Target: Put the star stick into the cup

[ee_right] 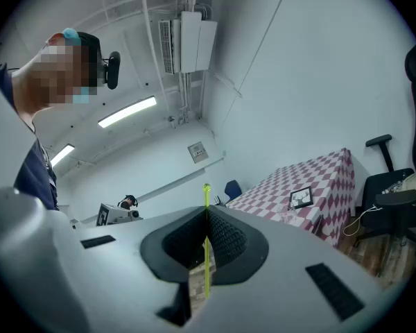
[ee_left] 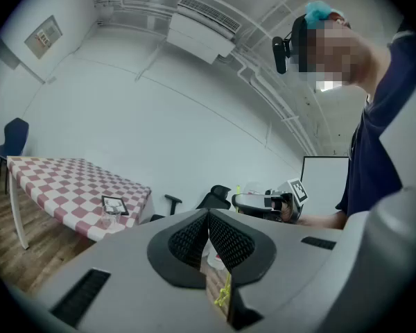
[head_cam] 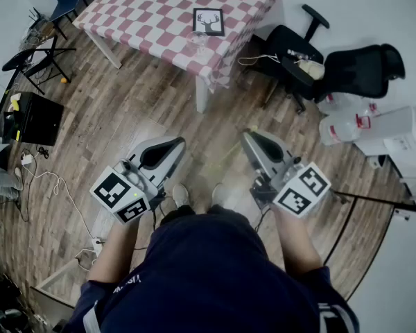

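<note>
My right gripper [head_cam: 252, 136] is shut on a thin yellow-green star stick [ee_right: 206, 255], whose rounded tip pokes up above the jaws [ee_right: 206, 187]. In the left gripper view a small yellow star shape [ee_left: 224, 293] shows in the gap under the jaws; I cannot tell whether it is touched. My left gripper [head_cam: 172, 144] is shut, with its pads meeting [ee_left: 208, 217]. Both grippers are held at waist height above the wooden floor, well short of the table. The clear cup [head_cam: 200, 41] stands on the checkered table [head_cam: 145, 12] near its front corner, and it also shows in the gripper views [ee_left: 111, 219] [ee_right: 285, 211].
A framed deer picture [head_cam: 209, 21] lies just behind the cup. Black office chairs [head_cam: 301, 54] [head_cam: 364, 64] stand right of the table, with white containers [head_cam: 347, 127] further right. A black box [head_cam: 35, 120] and cables lie on the floor at the left.
</note>
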Available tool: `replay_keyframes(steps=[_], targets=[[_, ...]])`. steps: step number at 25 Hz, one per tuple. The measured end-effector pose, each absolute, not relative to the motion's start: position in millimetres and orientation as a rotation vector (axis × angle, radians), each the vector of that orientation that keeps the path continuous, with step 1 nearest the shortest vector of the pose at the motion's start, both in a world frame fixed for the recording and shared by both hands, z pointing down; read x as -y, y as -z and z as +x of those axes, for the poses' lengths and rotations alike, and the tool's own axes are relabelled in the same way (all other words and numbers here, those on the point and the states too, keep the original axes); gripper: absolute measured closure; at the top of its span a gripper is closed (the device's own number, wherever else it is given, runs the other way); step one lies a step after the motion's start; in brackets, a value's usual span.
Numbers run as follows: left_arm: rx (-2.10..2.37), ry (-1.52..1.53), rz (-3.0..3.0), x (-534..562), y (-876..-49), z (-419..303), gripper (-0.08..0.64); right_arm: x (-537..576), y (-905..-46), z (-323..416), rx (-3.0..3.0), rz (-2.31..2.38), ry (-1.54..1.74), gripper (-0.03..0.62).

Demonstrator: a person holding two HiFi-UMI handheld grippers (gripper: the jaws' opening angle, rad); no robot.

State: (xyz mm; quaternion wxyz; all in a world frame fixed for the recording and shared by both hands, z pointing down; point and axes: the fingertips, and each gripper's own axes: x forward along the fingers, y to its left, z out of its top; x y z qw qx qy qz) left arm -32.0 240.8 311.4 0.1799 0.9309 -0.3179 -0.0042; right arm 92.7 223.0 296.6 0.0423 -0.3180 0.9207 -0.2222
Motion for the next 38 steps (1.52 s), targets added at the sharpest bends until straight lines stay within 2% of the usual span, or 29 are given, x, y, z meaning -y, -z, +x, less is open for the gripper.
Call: replay_keyframes(steps=[25, 38], targets=[[1.034, -0.039, 2.599, -289, -315, 65, 0.526, -249, -308, 196, -2.811, -0.848, 0.713, 0.574], [1.053, -0.042, 2.612, -267, -309, 78, 0.526, -227, -307, 213, -2.789, -0.842, 0.715, 0.574]])
